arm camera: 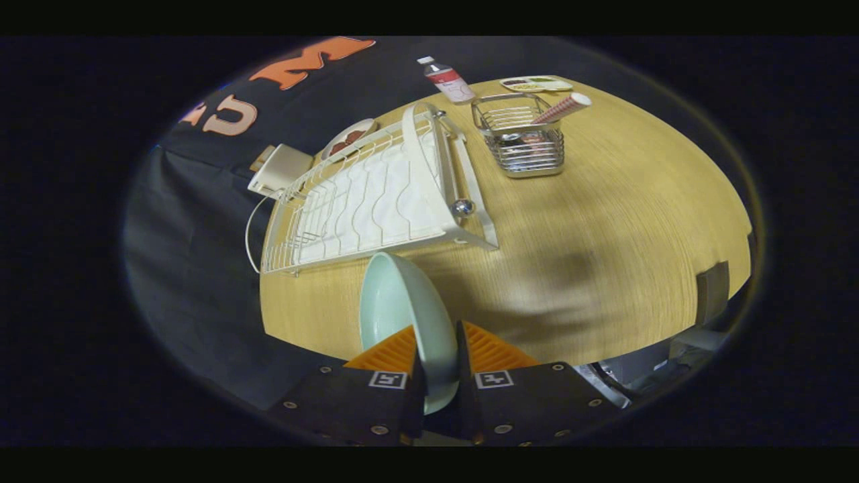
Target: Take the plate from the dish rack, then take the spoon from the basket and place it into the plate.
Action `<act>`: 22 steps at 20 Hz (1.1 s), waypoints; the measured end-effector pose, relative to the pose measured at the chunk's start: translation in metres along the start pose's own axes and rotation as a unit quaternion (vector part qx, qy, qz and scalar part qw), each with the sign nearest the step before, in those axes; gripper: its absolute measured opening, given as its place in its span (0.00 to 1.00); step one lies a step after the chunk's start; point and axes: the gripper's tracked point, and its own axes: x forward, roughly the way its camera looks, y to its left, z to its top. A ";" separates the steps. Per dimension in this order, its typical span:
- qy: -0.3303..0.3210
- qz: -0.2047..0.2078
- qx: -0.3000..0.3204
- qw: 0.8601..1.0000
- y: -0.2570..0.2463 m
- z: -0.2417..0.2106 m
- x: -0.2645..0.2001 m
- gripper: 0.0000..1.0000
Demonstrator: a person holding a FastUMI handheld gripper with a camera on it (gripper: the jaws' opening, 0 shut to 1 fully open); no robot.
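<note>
Wooden tabletop (604,221) spreads under me, with the booth's black cloth behind it. My gripper (439,372) is clamped on the pale green plate (402,315): both fingers press its rim, one on each face, and the plate stands on edge just ahead of them, clear of the white dish rack (376,194) beyond it. I judge the first step all but done; the plate is out and has to be laid flat on bare wood near me before I let go. Next comes the spoon. The wire basket (527,141) sits far and to the right of the rack, and a red-and-white handle (562,109) slants out of it, most likely the spoon, though its bowl is buried among the wires. Behind the basket stand a bottle (448,80) and a flat tray (535,84), too small to read. A dish (349,139) with something red in it peeks over the rack's far side, half hidden.
</note>
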 end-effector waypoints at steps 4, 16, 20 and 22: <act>-0.009 -0.039 0.008 0.999 -0.027 0.005 0.008 0.24; -0.216 -0.067 -0.029 0.974 -0.041 0.106 -0.047 0.70; -0.284 -0.095 -0.086 0.950 -0.045 0.142 -0.066 0.73; -0.311 -0.097 -0.103 0.940 -0.044 0.157 -0.071 0.73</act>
